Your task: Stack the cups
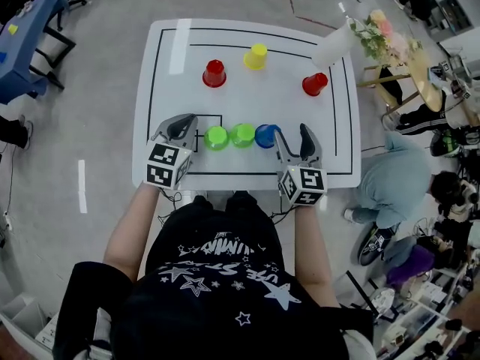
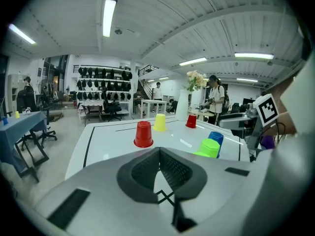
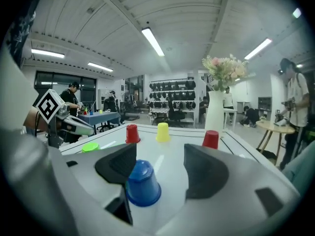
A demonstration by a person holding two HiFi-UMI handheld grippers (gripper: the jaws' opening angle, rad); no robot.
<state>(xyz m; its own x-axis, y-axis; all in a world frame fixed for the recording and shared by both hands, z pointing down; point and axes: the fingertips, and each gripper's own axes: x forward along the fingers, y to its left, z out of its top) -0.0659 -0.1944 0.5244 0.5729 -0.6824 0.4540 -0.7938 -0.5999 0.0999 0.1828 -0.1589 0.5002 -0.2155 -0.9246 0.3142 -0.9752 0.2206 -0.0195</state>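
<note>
Where it stands upside down, blue cup [image 3: 142, 183], smooth, tapered

The white desk [image 1: 180, 51] carries black line markings. A white vase [image 1: 335, 45] of flowers stands at its far right corner. A blue table [image 1: 30, 21] stands at left.

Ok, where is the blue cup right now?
In the head view the blue cup stands upside down at the right end of the near row, beside a green cup, just ahead of the open right gripper.
</note>
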